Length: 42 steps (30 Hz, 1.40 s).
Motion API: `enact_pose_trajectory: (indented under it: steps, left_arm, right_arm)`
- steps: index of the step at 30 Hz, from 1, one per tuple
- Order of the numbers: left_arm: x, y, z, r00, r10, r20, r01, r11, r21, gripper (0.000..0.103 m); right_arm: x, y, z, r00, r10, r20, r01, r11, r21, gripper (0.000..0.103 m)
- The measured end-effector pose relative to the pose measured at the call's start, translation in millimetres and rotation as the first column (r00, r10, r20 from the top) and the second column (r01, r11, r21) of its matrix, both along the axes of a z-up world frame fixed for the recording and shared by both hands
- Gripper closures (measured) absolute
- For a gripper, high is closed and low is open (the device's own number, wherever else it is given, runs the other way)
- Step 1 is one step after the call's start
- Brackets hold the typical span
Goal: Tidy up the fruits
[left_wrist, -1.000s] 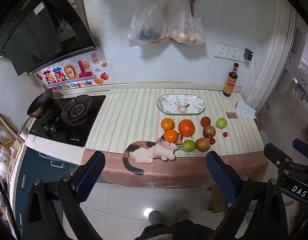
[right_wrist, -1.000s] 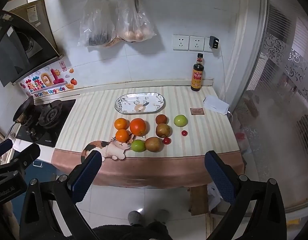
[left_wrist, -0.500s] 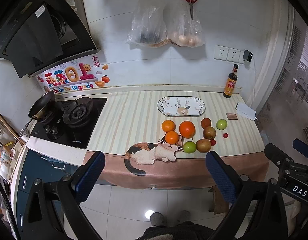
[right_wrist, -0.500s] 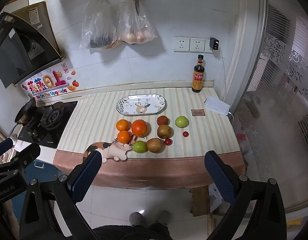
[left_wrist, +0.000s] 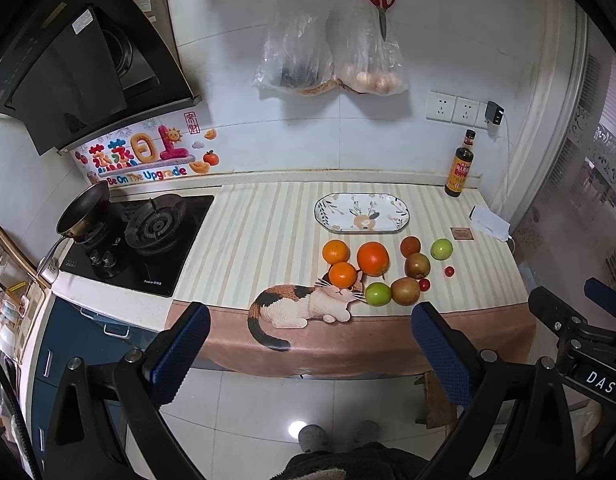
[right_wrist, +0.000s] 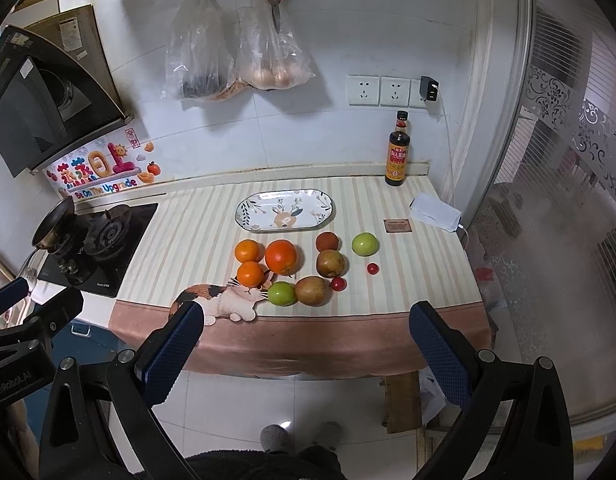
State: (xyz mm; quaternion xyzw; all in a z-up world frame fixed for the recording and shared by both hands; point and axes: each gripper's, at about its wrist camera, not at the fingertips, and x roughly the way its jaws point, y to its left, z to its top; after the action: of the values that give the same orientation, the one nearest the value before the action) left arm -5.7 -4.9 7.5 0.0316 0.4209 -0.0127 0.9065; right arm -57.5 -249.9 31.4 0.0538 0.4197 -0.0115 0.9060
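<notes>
Fruit is being kept in a loose cluster on the striped cloth-covered counter (right_wrist: 187, 240): three round oranges (right_wrist: 281, 257), two green apples (right_wrist: 364, 243), brownish pears (right_wrist: 330, 263) and small red tomatoes (right_wrist: 338, 283), just in front of the oval patterned ceramic plate (right_wrist: 284, 210). A dark glass sauce bottle (right_wrist: 397, 151) is being left at the back wall. Nothing is being gripped: the blue-padded left gripper (left_wrist: 308, 354) and right gripper (right_wrist: 308, 352) are being held wide apart, well short of the counter.

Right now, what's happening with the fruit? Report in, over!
Left hand-held gripper open, right hand-held gripper open, both empty, short of the counter. Fruit loose on the cloth, plate bare. Nothing blocking.
</notes>
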Motion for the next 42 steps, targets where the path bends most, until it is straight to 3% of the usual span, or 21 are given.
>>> enact_pose_trajectory:
  steps: [42]
  left_arm:
    - [0.1, -3.2, 8.5, 1.0, -0.002, 0.013, 0.002, 1.0, -0.006, 0.0]
  right_arm:
    - [-5.3, 2.8, 3.7, 1.0, -0.003, 0.013, 0.003, 1.0, 0.014, 0.0]
